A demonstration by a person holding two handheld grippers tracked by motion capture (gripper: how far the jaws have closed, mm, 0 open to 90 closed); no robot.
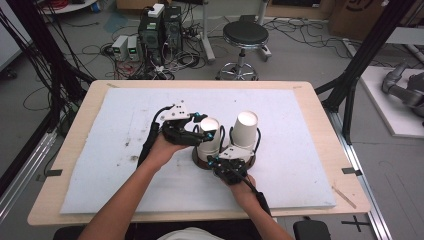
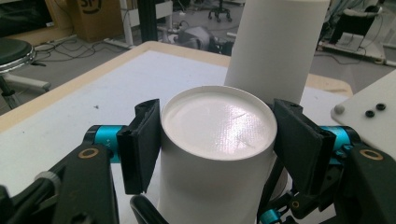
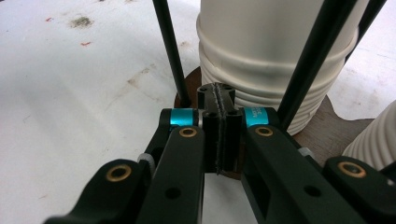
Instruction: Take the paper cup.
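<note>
Two stacks of upside-down white paper cups stand side by side on a brown base [image 1: 198, 162] with thin black wire rods [image 3: 170, 51]. My left gripper [image 1: 204, 128] comes in from the left and is shut on the top cup [image 2: 217, 123] of the left stack [image 1: 210, 147], one pad pressed on each side. The right stack [image 1: 245, 130] rises just behind it [image 2: 275, 46]. My right gripper [image 1: 227, 162] sits at the front of the base, its jaws [image 3: 218, 126] shut together on the edge of the brown base [image 3: 322, 126], below a ribbed cup stack [image 3: 271, 56].
The cups stand on a white foam mat [image 1: 125, 150] covering a wooden table [image 1: 75, 192]. Beyond the far edge are a black stool [image 1: 245, 35], computer boxes [image 1: 160, 30] and loose cables. Black frame posts [image 1: 350, 75] stand at the table's right.
</note>
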